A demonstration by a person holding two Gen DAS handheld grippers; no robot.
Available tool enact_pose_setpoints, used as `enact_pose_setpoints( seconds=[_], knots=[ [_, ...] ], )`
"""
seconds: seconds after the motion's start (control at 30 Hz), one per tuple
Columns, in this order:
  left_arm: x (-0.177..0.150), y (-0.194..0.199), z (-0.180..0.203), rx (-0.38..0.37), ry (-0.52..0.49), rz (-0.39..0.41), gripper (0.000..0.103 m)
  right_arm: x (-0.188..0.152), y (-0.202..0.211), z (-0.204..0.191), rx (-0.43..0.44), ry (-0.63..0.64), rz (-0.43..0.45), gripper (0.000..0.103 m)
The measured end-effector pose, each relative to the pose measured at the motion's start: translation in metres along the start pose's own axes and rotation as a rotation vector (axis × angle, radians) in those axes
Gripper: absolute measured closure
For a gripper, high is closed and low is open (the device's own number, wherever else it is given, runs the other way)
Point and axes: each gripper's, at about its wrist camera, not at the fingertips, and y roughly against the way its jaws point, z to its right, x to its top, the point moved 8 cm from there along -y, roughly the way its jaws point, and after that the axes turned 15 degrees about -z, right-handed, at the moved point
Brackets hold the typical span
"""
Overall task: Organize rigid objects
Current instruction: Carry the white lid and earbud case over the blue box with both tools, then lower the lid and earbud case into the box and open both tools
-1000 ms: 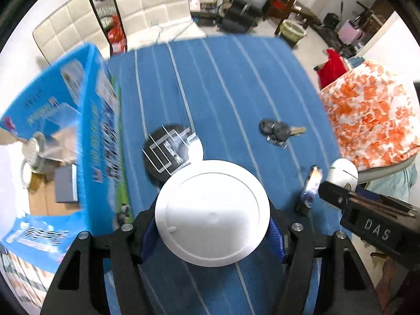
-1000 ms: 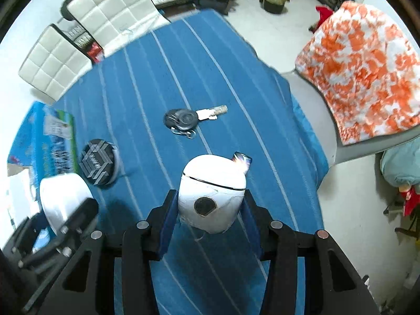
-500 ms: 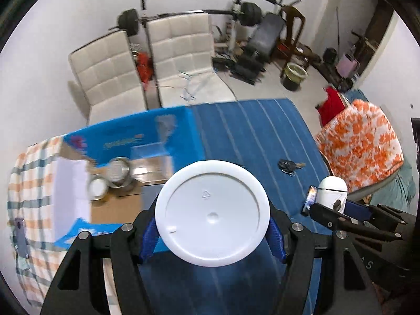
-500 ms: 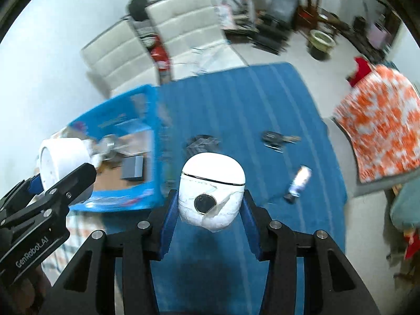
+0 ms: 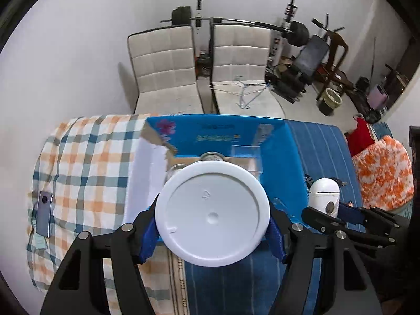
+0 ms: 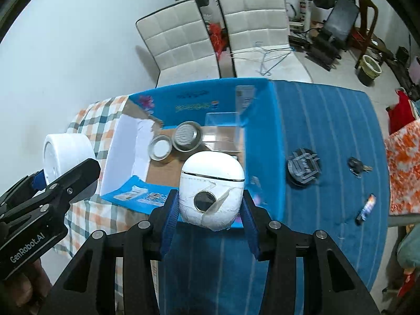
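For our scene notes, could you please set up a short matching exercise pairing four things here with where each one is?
Things:
1. white tub
2. white pod-shaped case
3. metal tins
4. key fob

Places:
A. on the blue striped cloth
B. inside the blue box
C. in the right gripper
D. in the left gripper

Pairs: 1-D, 2-C, 3-B, 4-A

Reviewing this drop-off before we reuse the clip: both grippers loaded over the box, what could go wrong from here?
1. The white round container fills the left gripper camera's view and hides most of the blue box floor, so its drop spot is poorly seen.
2. Two metal tins already sit in the box; the white egg-shaped case in the right gripper could land on them.
3. The two grippers are close together and might collide.
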Motion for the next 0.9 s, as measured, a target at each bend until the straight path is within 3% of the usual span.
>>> enact_pose_setpoints(
  seconds=[0.13,0.23,0.57,0.9],
  knots=[
    [0.004,-0.025,-0.031,-0.023,0.040,-0.054,0.037,0.016,-0.047,-0.015,0.036,0.010,-0.058,0.055],
    [0.008,-0.068,-0.051,-0.103,0.087,-0.155,0.037,0.024,-0.090,-0.019,0.068,0.004,-0.125,0.055],
    [0.007,-0.174,-0.066,-0.243,0.155,-0.435,0.037,0.039,-0.184,-0.026,0.108,-0.017,-0.261,0.055],
    [0.002,-0.225,-0.065,-0.247,0.156,-0.576,0.037,0.051,-0.231,-0.020,0.097,-0.055,-0.334,0.058]
  ],
)
